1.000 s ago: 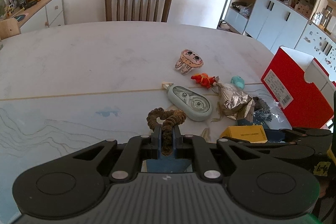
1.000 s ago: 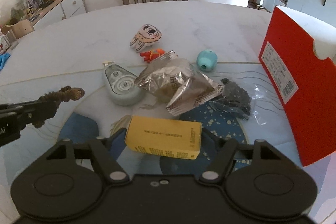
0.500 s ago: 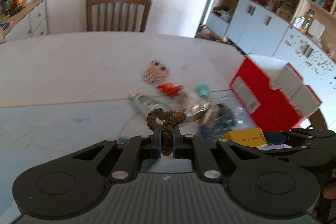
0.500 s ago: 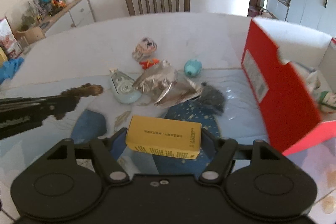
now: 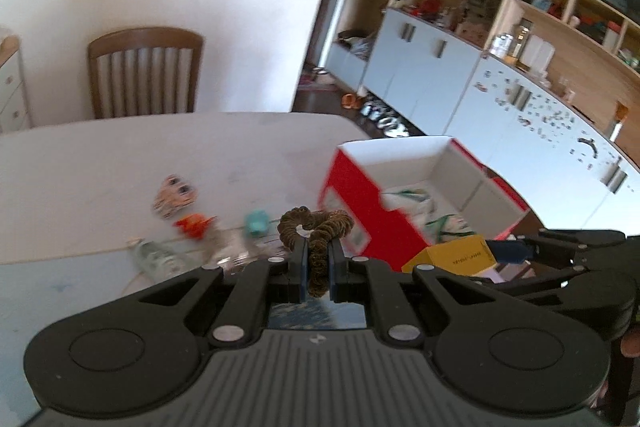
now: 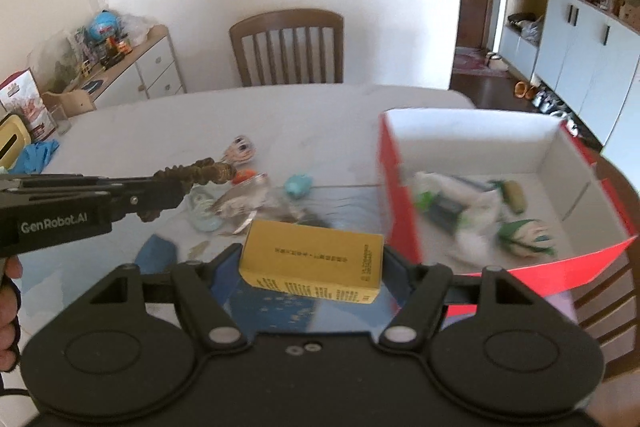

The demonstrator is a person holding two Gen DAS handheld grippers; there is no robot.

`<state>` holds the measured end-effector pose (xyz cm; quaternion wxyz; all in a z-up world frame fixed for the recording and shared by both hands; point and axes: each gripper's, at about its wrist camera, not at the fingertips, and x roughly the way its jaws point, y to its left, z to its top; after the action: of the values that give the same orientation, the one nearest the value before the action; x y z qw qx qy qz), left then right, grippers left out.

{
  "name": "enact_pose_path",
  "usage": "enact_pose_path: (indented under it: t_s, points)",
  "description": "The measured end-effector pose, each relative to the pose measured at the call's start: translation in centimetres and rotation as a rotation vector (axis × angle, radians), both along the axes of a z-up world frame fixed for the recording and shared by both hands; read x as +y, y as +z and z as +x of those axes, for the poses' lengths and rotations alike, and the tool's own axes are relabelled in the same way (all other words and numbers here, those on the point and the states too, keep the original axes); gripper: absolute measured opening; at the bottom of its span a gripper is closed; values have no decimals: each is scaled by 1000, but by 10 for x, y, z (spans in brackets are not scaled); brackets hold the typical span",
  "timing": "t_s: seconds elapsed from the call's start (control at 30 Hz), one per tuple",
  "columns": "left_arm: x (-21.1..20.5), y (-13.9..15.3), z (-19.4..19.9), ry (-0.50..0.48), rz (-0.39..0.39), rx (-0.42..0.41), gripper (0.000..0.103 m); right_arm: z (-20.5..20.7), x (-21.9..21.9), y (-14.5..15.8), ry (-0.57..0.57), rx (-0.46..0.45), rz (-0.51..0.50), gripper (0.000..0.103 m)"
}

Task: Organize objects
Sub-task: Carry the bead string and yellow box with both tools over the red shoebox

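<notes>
While the left gripper (image 5: 318,259) pinches a brown hair tie (image 5: 316,227), the right gripper (image 6: 312,263) squeezes a yellow box (image 6: 312,253), with the red box (image 6: 480,163) just ahead to its right

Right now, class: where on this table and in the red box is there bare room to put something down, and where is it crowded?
Free: the table between the chair and the cartoon toy; also the red box's far half. Crowded: the strip beside the box, with teal toy, foil bag and tape dispenser.
</notes>
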<state>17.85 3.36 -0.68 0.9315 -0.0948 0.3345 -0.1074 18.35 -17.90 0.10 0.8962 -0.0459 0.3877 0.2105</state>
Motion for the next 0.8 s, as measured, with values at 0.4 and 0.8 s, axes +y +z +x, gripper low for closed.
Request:
enact_pose_path:
  t_s: [0.4,0.8]
  points:
    - [-103,4,34,-82,18,-1,9,40,-102,10,-65,-38,-42,71]
    - [-183,-18,85,-99,82,56,9,104,-179,-7,-125,0,-49,71]
